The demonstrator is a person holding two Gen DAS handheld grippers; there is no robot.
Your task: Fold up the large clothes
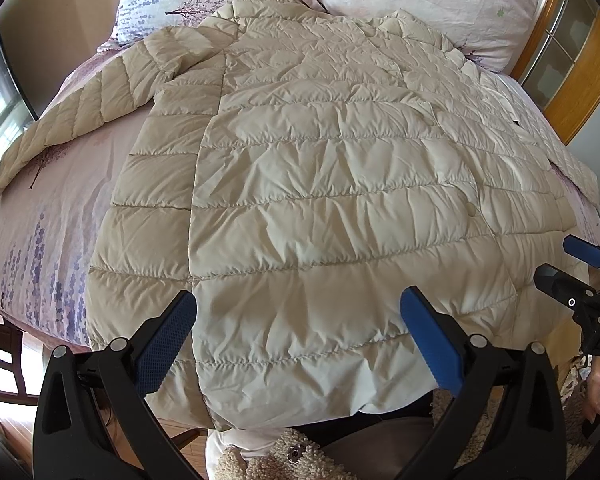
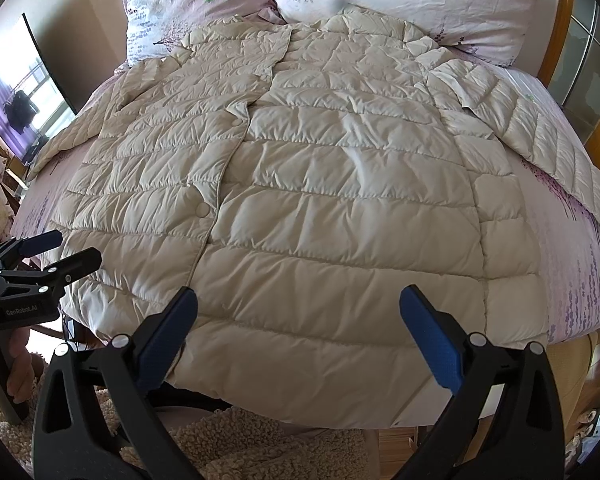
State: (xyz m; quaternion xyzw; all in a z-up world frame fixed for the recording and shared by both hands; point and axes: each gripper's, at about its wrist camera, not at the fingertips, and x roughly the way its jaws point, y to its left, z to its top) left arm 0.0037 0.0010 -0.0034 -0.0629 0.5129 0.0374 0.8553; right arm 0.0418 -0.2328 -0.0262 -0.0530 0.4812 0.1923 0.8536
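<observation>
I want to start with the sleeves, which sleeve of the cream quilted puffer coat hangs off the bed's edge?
The right-hand sleeve of the cream quilted puffer coat; it drapes over the bed's side, whereas the left sleeve lies on the pink floral sheet.

Pink floral bed [image 1: 52, 216], two pillows [image 2: 412, 4], wooden headboard [image 1: 580, 80], daylight
</observation>
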